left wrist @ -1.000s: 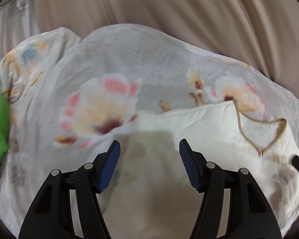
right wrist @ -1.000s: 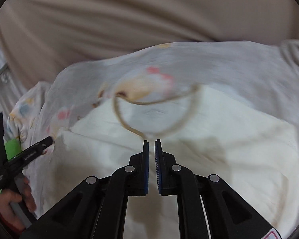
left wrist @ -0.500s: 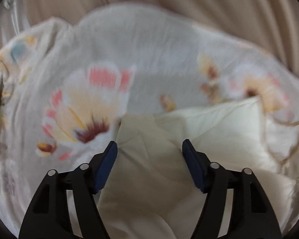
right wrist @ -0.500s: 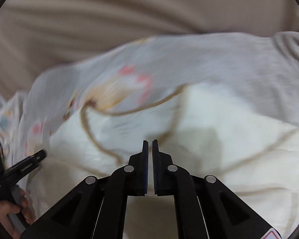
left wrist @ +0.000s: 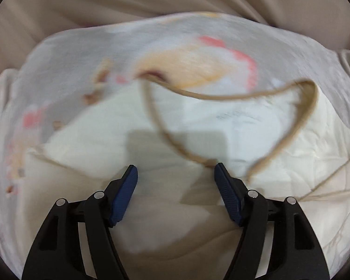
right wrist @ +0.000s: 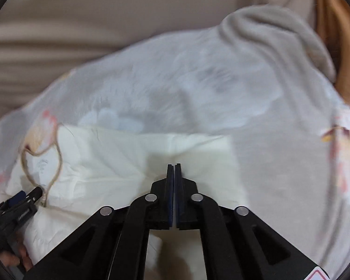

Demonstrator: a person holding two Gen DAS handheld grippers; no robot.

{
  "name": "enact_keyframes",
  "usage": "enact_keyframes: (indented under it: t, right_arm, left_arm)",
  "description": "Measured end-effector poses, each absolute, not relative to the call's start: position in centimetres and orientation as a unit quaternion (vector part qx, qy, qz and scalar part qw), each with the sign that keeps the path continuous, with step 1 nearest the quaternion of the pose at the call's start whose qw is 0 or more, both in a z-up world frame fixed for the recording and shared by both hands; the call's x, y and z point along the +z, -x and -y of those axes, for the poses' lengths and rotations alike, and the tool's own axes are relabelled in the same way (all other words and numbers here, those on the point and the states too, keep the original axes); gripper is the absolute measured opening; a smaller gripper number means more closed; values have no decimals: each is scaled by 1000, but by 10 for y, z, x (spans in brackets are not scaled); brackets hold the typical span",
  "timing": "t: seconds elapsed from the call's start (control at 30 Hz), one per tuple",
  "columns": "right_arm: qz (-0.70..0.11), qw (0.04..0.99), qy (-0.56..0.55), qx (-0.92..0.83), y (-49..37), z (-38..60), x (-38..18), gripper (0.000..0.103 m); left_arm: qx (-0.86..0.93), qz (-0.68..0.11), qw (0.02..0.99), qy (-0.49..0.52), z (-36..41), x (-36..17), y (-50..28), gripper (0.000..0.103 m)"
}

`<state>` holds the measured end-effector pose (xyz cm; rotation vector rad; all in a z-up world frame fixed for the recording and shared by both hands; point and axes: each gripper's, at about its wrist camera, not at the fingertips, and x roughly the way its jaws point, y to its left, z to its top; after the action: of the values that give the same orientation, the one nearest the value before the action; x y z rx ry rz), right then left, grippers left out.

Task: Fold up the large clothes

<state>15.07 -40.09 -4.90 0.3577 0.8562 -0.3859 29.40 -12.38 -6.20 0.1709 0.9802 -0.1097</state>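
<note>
A cream garment [left wrist: 156, 228] with a tan-trimmed neckline [left wrist: 289, 130] lies on a floral sheet [left wrist: 93, 53]. My left gripper [left wrist: 176, 175] is open just above the garment, its tips near the bottom of the neckline, holding nothing. In the right wrist view the garment [right wrist: 119, 161] spreads left and centre, with the neckline [right wrist: 56, 163] at the far left. My right gripper [right wrist: 174, 166] is shut, low over the garment's right part; no cloth shows between the pads. The left gripper [right wrist: 32, 193] shows at the left edge, by the neckline.
The floral sheet [right wrist: 280, 154] covers the surface. Beige drapery [left wrist: 105, 0] hangs behind it. A bunched grey fold [right wrist: 280, 39] and an orange cloth [right wrist: 338, 46] sit at the far right in the right wrist view.
The left gripper has moved right along the garment, from the folded left edge to the neckline, staying open. The right gripper has moved right toward the garment's right edge, staying shut.
</note>
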Motion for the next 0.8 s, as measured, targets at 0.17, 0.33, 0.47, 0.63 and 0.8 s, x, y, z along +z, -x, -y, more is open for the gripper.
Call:
enact_keyframes:
  t: [0.17, 0.33, 0.47, 0.63, 0.8]
  right_arm:
    - [-342, 913, -173, -140, -48, 397, 7, 10]
    - [-355, 912, -180, -102, 25, 375, 11, 21]
    - [-382, 897, -206, -85, 77, 369, 0, 24]
    - [-435, 872, -207, -81, 135, 365, -15, 28]
    - [-443, 870, -180, -116, 206, 362, 6, 28]
  left_arm:
    - [-35, -425, 904, -39, 61, -11, -247, 66]
    - [-15, -438, 899, -12, -10, 4, -159, 70]
    - [16, -483, 876, -4, -56, -12, -92, 71]
    - [51, -527, 848, -20, -109, -27, -15, 73]
    - [58, -533, 844, -22, -153, -27, 38, 73]
